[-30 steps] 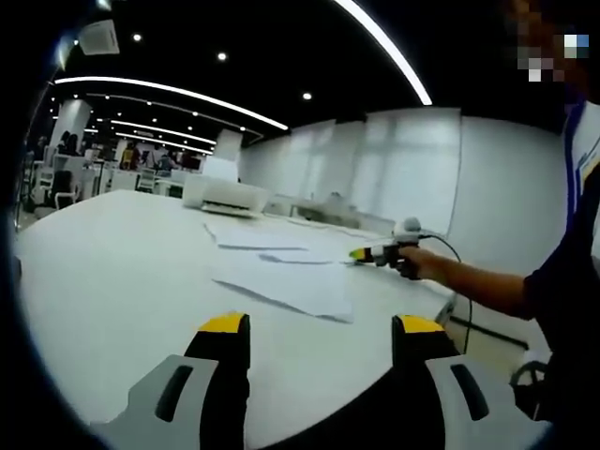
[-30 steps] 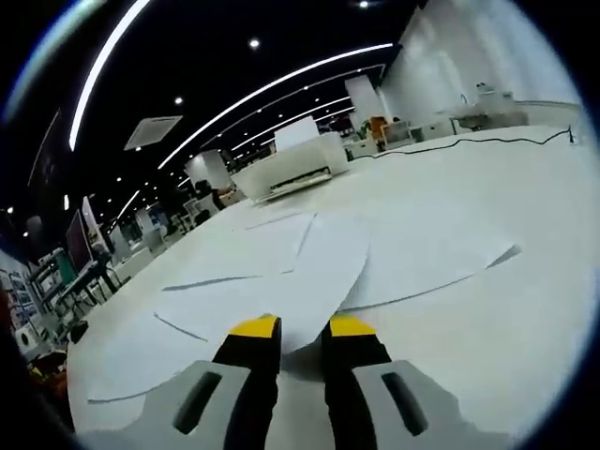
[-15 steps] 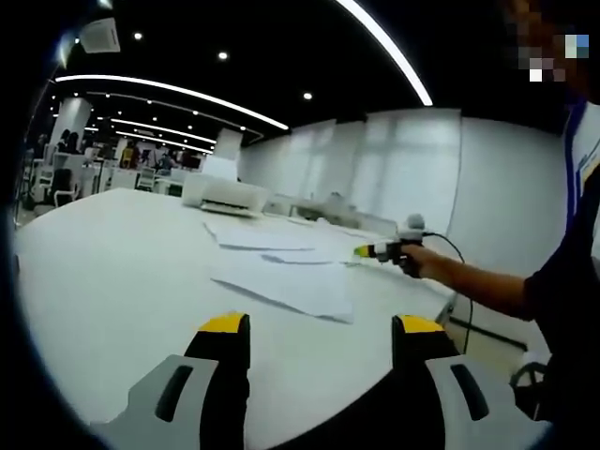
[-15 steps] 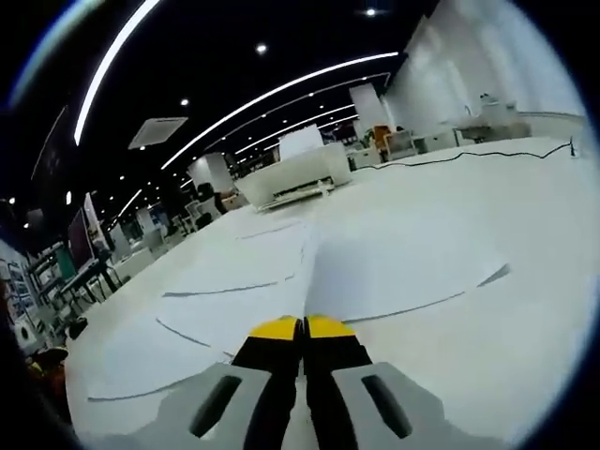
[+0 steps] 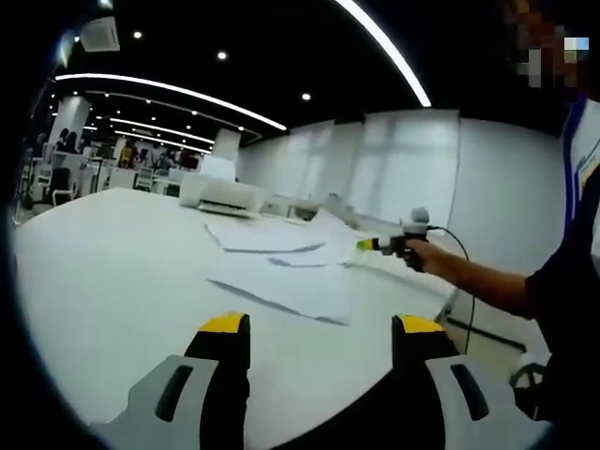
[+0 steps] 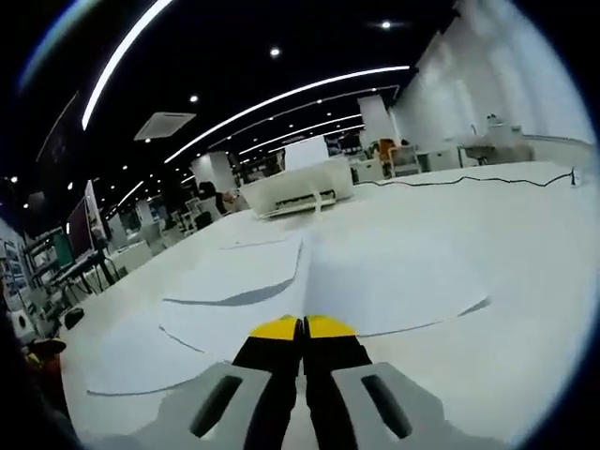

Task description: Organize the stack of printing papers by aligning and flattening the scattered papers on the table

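Right, the left tool (image 5: pixel 319 328) hangs near the desk (image 5: pixel 103 281) edge, jaws spread wide, gripping nothing. Further out, the right tool (image 6: pixel 302 325) is pinched tight on the corner of one sheet (image 6: pixel 375 281), whose edge is lifted off the desk. The scattered papers (image 5: pixel 281 281) lie fanned and overlapping mid-desk, the printer (image 5: pixel 223 194) beyond. The risk is that a one-corner pull creases or tears that sheet, or drags its neighbours further askew, since nothing pins them.

We identify an open-plan office: a large white table (image 5: pixel 112 272), a printer (image 6: pixel 298 187) at its far edge, desk rows with monitors (image 6: pixel 80 246), and linear ceiling lights (image 6: pixel 281 98) overhead.
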`<act>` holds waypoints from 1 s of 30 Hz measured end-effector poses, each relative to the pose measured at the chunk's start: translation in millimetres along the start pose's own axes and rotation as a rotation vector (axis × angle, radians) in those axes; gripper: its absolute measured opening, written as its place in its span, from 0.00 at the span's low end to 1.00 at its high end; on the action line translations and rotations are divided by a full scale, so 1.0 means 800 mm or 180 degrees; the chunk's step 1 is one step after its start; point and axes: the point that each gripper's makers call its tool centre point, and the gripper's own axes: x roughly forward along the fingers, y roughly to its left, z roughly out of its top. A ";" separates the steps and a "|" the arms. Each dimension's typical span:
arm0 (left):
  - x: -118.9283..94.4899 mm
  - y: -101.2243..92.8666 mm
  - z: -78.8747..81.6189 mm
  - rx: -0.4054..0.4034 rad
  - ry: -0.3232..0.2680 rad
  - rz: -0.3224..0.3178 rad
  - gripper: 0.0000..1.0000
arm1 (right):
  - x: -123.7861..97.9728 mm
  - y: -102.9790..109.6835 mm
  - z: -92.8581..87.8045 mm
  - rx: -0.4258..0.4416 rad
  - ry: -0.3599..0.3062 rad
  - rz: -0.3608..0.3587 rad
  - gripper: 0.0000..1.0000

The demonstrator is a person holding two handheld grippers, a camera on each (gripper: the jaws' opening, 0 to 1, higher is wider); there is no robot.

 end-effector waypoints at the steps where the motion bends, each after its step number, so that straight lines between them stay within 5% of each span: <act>1: 0.000 0.000 -0.001 -0.0004 0.0003 0.0002 0.64 | -0.001 0.000 0.002 -0.0019 -0.0001 -0.0009 0.00; 16: 0.002 0.000 0.002 -0.0001 -0.0020 0.0003 0.64 | -0.016 0.010 0.022 -0.0236 -0.0027 -0.0038 0.00; 30: 0.004 0.002 0.001 -0.0070 -0.0078 -0.0004 0.64 | -0.043 0.011 0.077 -0.0634 -0.0053 -0.0158 0.00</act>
